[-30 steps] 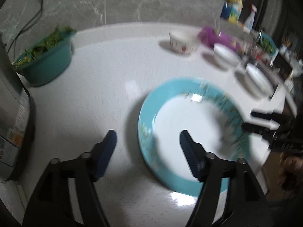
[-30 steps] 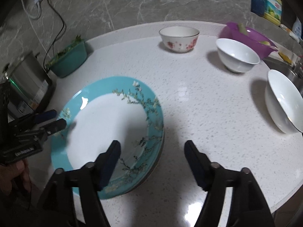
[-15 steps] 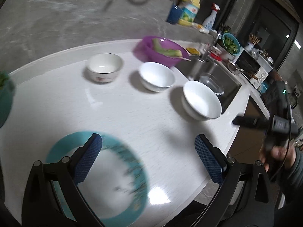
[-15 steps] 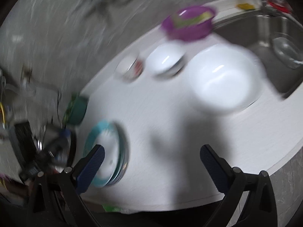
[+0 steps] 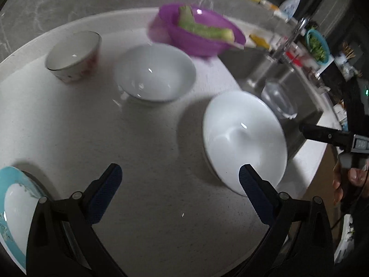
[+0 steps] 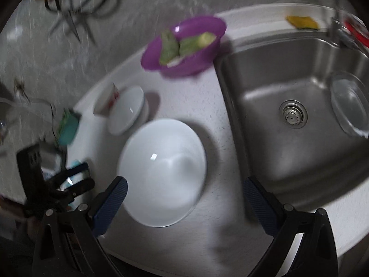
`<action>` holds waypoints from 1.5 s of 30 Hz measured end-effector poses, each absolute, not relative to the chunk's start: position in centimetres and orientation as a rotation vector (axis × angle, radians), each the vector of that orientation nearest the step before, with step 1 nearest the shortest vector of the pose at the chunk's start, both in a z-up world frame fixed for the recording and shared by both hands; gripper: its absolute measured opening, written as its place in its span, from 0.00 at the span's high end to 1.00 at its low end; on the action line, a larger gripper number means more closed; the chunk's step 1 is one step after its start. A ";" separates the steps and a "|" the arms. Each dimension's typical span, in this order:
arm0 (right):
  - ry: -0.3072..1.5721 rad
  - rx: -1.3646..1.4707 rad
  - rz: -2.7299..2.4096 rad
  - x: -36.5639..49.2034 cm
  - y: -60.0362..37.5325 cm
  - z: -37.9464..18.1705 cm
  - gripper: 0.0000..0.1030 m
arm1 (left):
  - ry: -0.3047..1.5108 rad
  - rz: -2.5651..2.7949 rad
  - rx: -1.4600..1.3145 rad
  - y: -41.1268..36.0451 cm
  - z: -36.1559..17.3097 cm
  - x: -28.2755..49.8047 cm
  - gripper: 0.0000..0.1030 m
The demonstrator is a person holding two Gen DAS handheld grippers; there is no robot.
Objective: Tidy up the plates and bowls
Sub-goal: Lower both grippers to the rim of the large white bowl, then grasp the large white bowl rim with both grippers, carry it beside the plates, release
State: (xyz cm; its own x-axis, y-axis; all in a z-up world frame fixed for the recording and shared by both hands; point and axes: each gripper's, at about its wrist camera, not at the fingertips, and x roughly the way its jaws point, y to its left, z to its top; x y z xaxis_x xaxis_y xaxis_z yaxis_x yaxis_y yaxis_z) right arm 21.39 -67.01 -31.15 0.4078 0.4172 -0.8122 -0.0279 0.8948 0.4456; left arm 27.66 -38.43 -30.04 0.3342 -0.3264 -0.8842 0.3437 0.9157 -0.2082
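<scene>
A large white bowl (image 5: 242, 136) sits on the white counter near the sink; in the right wrist view it (image 6: 161, 168) lies just ahead of my right gripper (image 6: 184, 196), which is open and empty above it. My left gripper (image 5: 177, 187) is open and empty, with the bowl just ahead of its right finger (image 5: 251, 189). A second white bowl (image 5: 154, 73) and a floral bowl (image 5: 73, 57) stand farther back. The teal-rimmed plate (image 5: 13, 198) lies at the lower left. The right gripper also shows at the right edge of the left wrist view (image 5: 322, 136).
A purple basin (image 5: 198, 32) with green vegetables stands behind the bowls. A steel sink (image 6: 295, 115) holding a clear glass dish (image 6: 350, 106) lies right of the large bowl. A teal basin (image 6: 69, 129) sits at the far left. Bottles stand along the back wall.
Both grippers have swung away from the teal plate toward the sink side. They now hover open over the large white bowl, closer than half a second ago.
</scene>
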 end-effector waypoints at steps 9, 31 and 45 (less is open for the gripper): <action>1.195 0.394 0.341 23.8 -67.6 -33.6 0.00 | 1.188 -0.349 0.021 -40.7 -32.8 29.2 0.00; 1.287 0.362 0.386 26.0 -66.6 -35.8 0.30 | 1.268 -0.309 0.039 -46.1 -37.7 32.7 0.42; 1.353 0.310 0.363 25.8 -65.2 -36.7 0.88 | 1.276 -0.379 -0.001 -47.9 -38.0 33.3 0.93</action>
State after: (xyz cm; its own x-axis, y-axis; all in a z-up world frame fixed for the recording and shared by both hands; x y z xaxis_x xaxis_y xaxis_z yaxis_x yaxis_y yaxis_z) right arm 25.83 -65.19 -36.70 0.1759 0.4271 -0.8869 -0.0748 0.9042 0.4205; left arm 33.31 -47.87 -38.00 0.2376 -0.2776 -0.9308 0.2763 0.9380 -0.2092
